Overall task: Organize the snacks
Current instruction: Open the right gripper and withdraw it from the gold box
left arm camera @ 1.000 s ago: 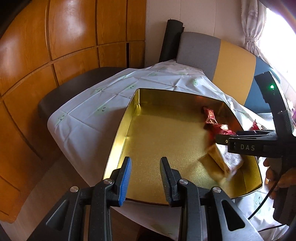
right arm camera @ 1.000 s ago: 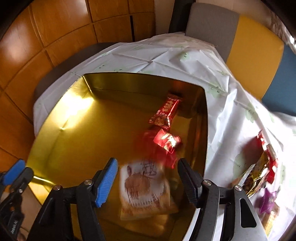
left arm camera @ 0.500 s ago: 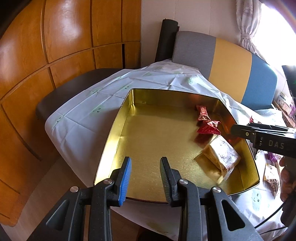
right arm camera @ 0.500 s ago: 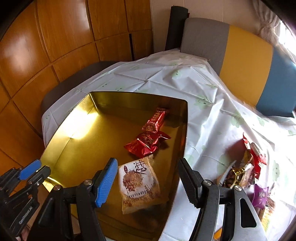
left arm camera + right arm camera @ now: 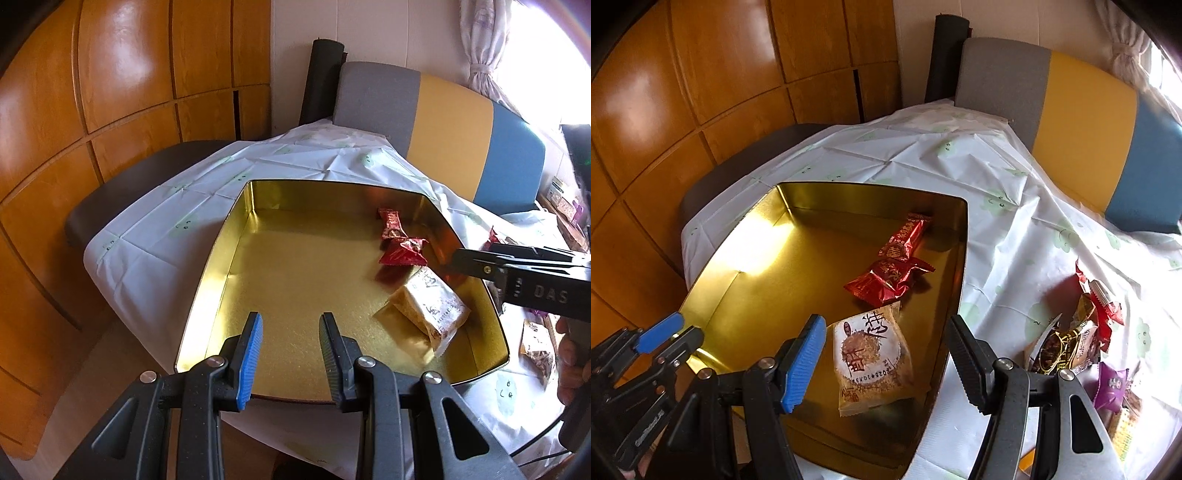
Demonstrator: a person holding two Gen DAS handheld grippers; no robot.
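Observation:
A gold tin [image 5: 229, 258] [image 5: 746, 295] sits on the white tablecloth. Inside lie a tan pastry packet [image 5: 432, 306] [image 5: 871, 362], a red crinkled packet [image 5: 402, 251] [image 5: 890, 277] and a long red bar [image 5: 391, 221] [image 5: 905, 236]. My left gripper [image 5: 290, 328] is open and empty at the tin's near rim; it also shows in the right wrist view [image 5: 665, 332]. My right gripper [image 5: 886, 350] is open and empty above the tan packet; its side shows in the left wrist view [image 5: 517, 266]. Loose snacks [image 5: 1082, 332] lie right of the tin.
A bench back in grey, yellow and blue [image 5: 1071, 110] stands behind the table. Wooden wall panels [image 5: 110, 92] are to the left. A dark seat [image 5: 110, 192] sits beside the table's left edge. A purple packet [image 5: 1112, 384] lies among the loose snacks.
The tan packet has dropped out of my right gripper into the tin and lies still. My right gripper has pulled back and up, away from the tin. The left gripper has barely moved.

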